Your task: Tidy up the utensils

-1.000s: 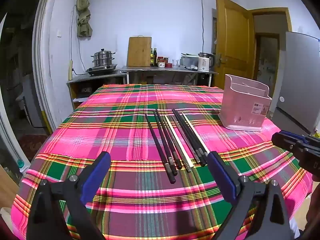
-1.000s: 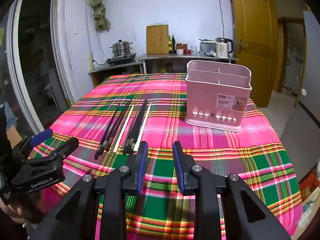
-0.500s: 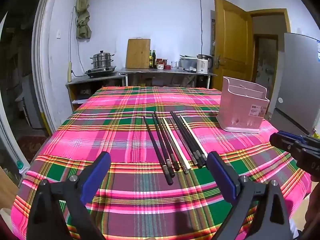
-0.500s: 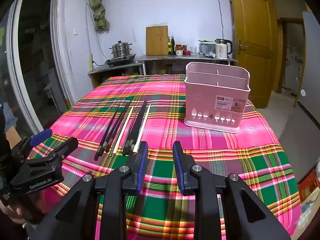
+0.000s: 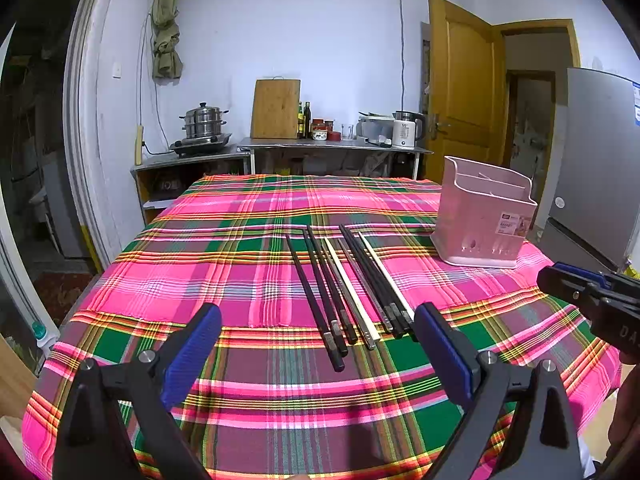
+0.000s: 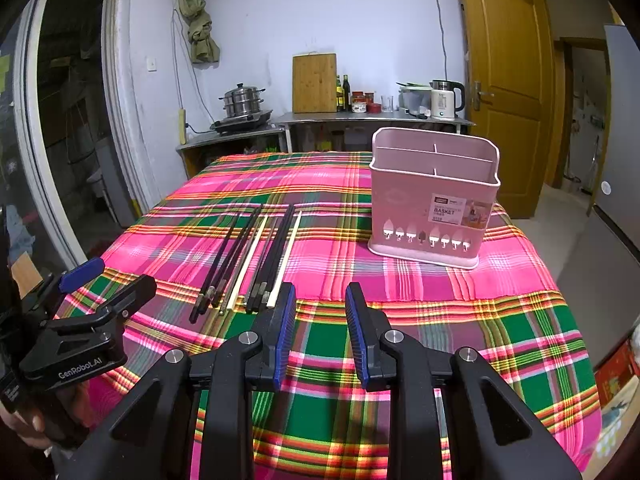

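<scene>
Several black and pale chopsticks [image 5: 352, 292] lie side by side on the plaid tablecloth [image 5: 224, 272], also seen in the right wrist view [image 6: 256, 256]. A pink divided utensil basket [image 5: 486, 218] stands upright to their right [image 6: 434, 200]. My left gripper [image 5: 318, 344] is wide open and empty, just short of the chopsticks' near ends. My right gripper [image 6: 320, 320] is open with a narrow gap and empty, right of the chopsticks and in front of the basket. Each gripper shows in the other's view, the right one [image 5: 588, 292] and the left one [image 6: 104, 288].
The table's near edge lies under both grippers. Behind the table are a counter [image 5: 332, 146] with a kettle, bottles and a cutting board, a steamer pot [image 5: 202, 122] on a stove, a wooden door [image 5: 460, 88] and a grey fridge [image 5: 596, 160].
Both grippers have drawn back and risen slightly, so the chopsticks and basket sit a little farther off. Jaw openings are unchanged.
</scene>
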`<action>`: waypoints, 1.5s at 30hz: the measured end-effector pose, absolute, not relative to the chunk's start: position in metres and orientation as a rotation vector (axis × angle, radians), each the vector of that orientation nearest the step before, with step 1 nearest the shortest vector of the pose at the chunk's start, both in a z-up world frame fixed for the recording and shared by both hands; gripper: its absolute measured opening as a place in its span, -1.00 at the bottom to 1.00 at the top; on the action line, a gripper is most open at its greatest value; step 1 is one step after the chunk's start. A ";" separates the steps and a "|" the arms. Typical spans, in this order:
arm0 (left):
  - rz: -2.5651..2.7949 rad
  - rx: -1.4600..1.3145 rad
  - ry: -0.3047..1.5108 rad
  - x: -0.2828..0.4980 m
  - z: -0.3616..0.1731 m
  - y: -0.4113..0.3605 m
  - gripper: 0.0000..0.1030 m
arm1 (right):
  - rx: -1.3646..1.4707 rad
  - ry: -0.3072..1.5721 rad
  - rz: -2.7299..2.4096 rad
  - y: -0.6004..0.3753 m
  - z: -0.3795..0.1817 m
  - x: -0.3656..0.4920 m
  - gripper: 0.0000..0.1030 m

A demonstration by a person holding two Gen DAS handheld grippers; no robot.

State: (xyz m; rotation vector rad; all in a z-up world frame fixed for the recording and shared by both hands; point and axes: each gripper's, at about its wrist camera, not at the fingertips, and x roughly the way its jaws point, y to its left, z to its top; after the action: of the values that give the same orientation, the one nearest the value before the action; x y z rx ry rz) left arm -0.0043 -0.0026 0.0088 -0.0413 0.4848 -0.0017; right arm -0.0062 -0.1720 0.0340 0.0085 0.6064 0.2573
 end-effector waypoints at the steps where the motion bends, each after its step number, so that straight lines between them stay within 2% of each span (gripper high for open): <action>1: -0.002 -0.041 0.485 -0.004 0.009 -0.003 0.91 | 0.008 0.606 0.256 -0.172 0.034 -0.007 -0.49; 45: -0.012 -0.038 0.484 -0.006 0.009 -0.010 0.91 | 0.009 0.607 0.257 -0.171 0.033 -0.007 -0.49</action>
State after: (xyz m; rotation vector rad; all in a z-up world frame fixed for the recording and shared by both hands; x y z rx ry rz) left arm -0.0058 -0.0104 0.0086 -0.0382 0.4841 -0.0116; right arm -0.0072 -0.1714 0.0332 0.0087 0.6075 0.2569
